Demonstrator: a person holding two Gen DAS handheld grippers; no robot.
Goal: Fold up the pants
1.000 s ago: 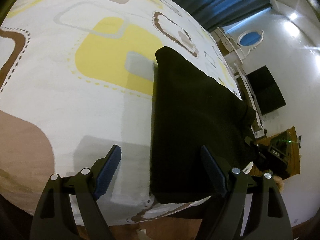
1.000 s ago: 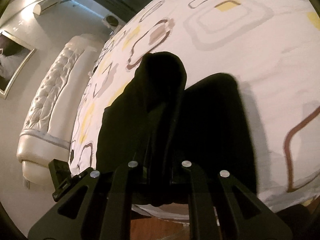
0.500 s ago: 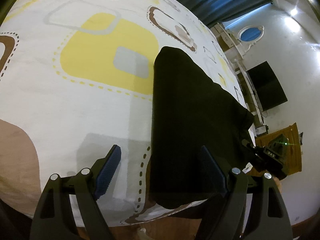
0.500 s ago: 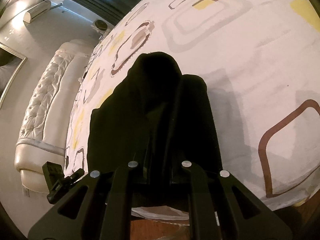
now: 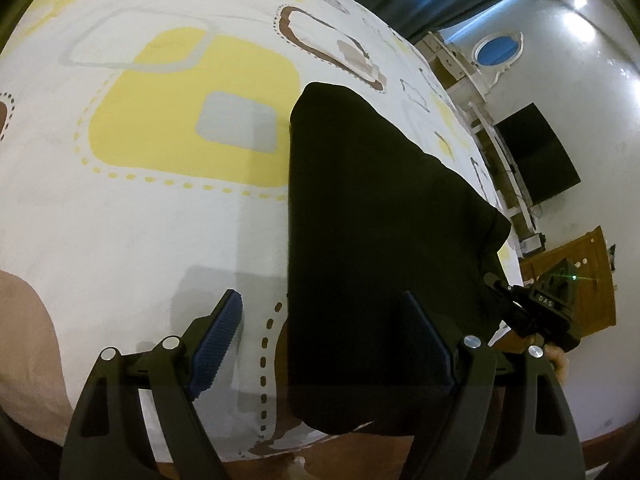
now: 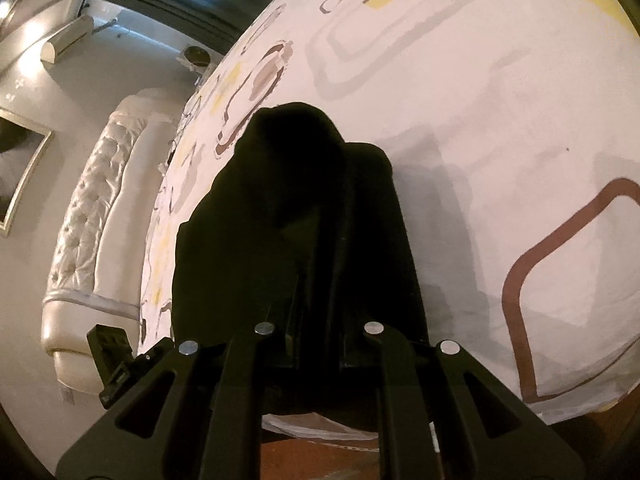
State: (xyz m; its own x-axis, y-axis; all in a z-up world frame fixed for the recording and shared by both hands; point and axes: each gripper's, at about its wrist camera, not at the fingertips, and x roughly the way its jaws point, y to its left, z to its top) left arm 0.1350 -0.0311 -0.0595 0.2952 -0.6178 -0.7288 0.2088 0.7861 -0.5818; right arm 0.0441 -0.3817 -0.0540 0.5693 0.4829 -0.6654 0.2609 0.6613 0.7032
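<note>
Patterned bedsheet [image 5: 120,220] under black pants [image 5: 372,240]. Right gripper [image 6: 318,320] clamped on pants fold, carrying it over; left gripper [image 5: 324,344] jaws apart, empty, straddling near edge for next pinch.

The left gripper [image 5: 320,344] points steeply down, its jaws spread wide, blue-ridged fingers [image 5: 218,338] at seven and five o'clock of its view, nothing pinched between them. The right gripper [image 6: 318,320] also tilts downward, jaws drawn nearly together at six o'clock and clamped on dark cloth. In the left view, part of a hand [image 5: 558,360] shows at four o'clock behind the right gripper.
</note>
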